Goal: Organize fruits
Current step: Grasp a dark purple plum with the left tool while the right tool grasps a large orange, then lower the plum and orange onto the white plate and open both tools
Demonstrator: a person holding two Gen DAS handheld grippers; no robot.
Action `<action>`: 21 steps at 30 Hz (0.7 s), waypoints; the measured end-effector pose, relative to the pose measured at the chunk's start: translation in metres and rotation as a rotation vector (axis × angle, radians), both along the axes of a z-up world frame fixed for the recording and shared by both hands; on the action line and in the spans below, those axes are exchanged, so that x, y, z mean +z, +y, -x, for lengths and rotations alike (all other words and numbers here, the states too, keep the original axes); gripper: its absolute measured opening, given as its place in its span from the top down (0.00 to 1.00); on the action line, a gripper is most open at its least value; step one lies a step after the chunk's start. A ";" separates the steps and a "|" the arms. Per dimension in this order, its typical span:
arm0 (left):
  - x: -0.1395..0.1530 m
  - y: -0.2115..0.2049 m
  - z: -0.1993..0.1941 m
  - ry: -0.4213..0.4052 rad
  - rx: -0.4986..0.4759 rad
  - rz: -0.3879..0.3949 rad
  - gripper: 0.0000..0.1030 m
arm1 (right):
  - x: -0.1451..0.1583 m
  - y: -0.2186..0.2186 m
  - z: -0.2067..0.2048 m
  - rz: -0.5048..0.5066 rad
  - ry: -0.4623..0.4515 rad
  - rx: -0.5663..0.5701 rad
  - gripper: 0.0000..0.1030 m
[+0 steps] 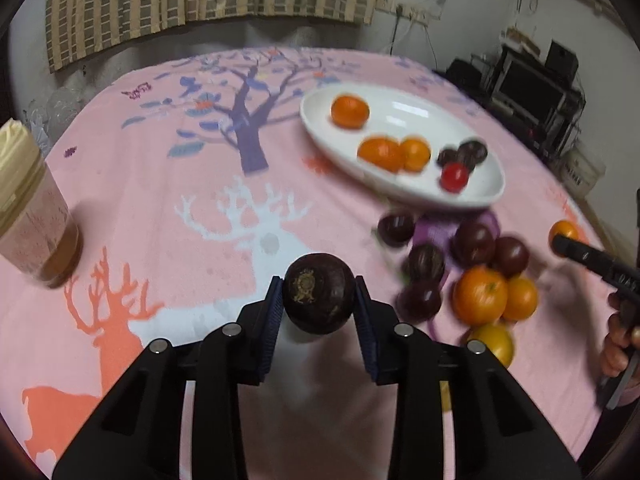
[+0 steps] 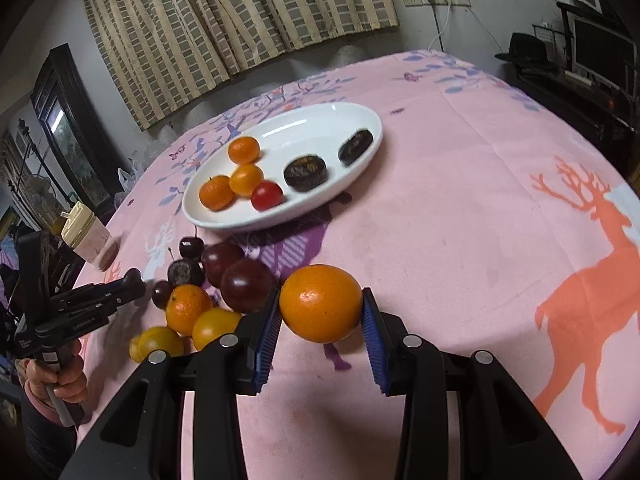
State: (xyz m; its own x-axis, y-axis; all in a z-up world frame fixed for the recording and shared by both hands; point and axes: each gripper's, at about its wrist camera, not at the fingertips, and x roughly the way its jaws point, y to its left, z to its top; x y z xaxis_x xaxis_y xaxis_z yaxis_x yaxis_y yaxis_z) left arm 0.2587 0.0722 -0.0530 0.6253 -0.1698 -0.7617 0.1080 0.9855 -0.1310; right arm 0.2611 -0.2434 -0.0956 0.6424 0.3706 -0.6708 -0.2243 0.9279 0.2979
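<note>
My left gripper (image 1: 318, 282) is shut on a dark purple round fruit (image 1: 319, 300), held just above the pink tablecloth. My right gripper (image 2: 321, 294) is shut on an orange (image 2: 320, 308); in the left wrist view it shows at the far right edge. A white oval plate (image 1: 400, 112) (image 2: 312, 128) lies further back with three small oranges (image 2: 240, 168), a small red fruit (image 2: 267, 196) and two dark fruits (image 2: 305, 172). A loose pile of dark fruits and oranges (image 1: 472, 276) (image 2: 208, 280) lies on the cloth between the two grippers.
A lidded jar (image 1: 36, 232) (image 2: 90, 236) stands near the table's left edge. A person's hand (image 2: 60, 376) grips the left tool's handle. A checked curtain hangs behind the table, and dark shelves with a screen (image 1: 532, 88) stand at the right.
</note>
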 end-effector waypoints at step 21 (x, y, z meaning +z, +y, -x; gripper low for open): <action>0.018 -0.082 -0.179 0.003 -0.045 -0.088 0.66 | 0.013 0.038 -0.148 0.035 -0.034 0.012 0.61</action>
